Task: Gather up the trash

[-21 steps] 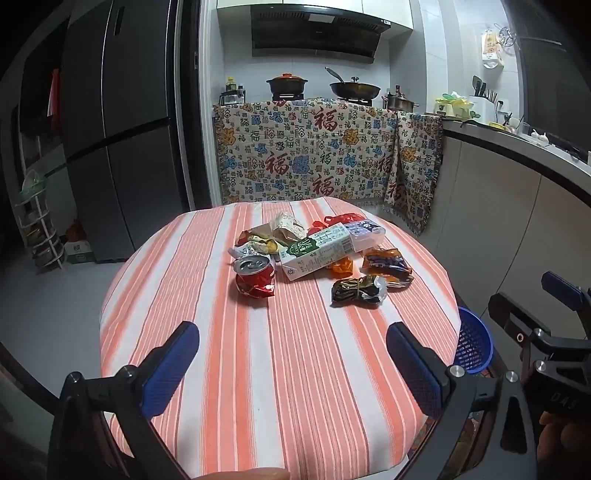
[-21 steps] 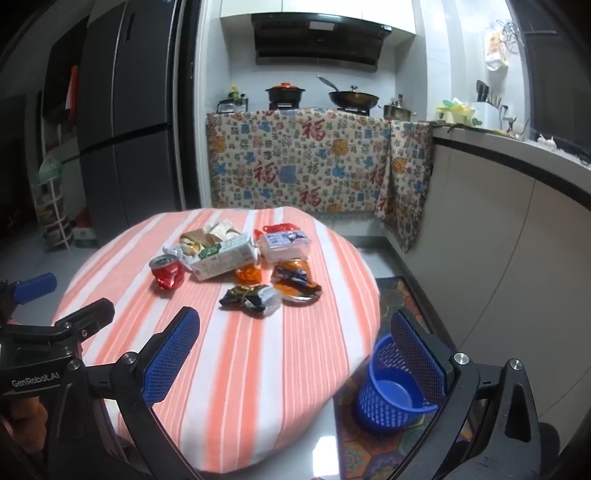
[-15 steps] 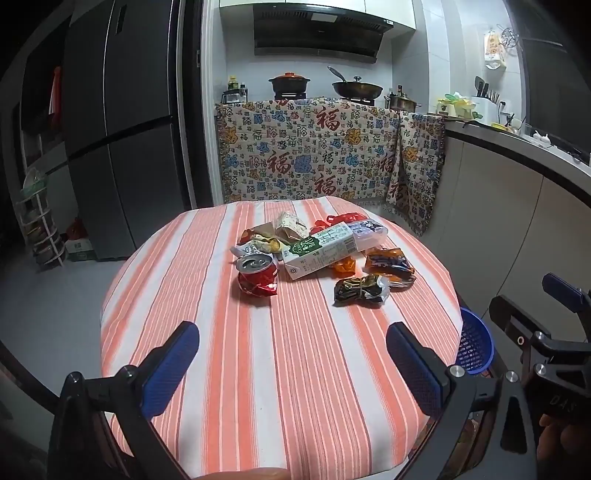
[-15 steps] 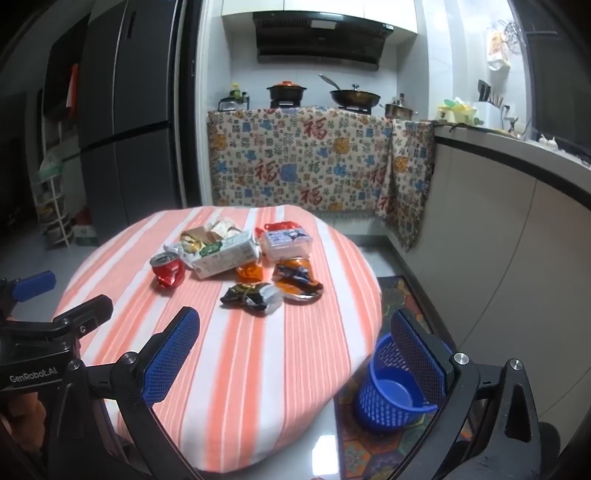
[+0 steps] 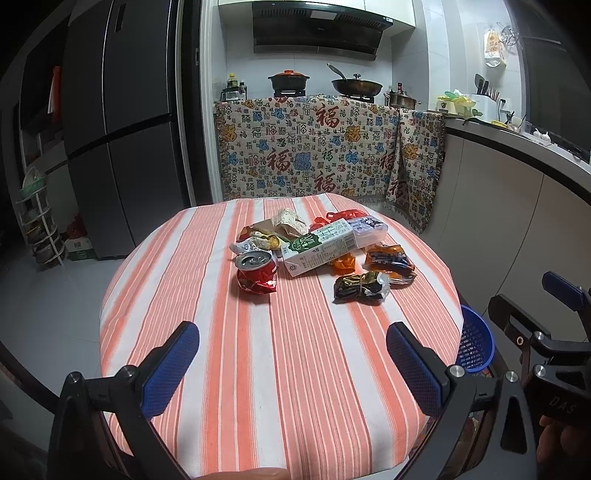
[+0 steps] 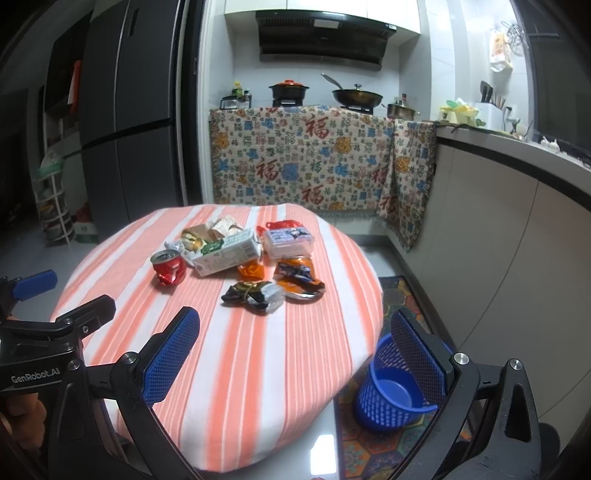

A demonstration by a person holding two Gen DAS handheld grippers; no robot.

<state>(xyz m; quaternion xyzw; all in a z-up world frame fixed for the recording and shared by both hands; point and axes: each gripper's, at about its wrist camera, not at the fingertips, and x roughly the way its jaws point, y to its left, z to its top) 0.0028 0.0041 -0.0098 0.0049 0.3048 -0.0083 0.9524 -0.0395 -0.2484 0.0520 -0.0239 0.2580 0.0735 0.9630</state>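
Grey fridge (image 5: pixel 122 129), wok (image 5: pixel 356 86), patterned cloth (image 5: pixel 314 147), striped tablecloth (image 5: pixel 277 369)

This is a home kitchen. A range hood (image 5: pixel 317 26) hangs at top centre above a stove with a lidded pot (image 5: pixel 289 79) and wok (image 5: pixel 356 85); a tall grey fridge (image 5: pixel 122 129) fills the left, and a utensil-crowded worktop (image 5: pixel 517 147) curves along the right.
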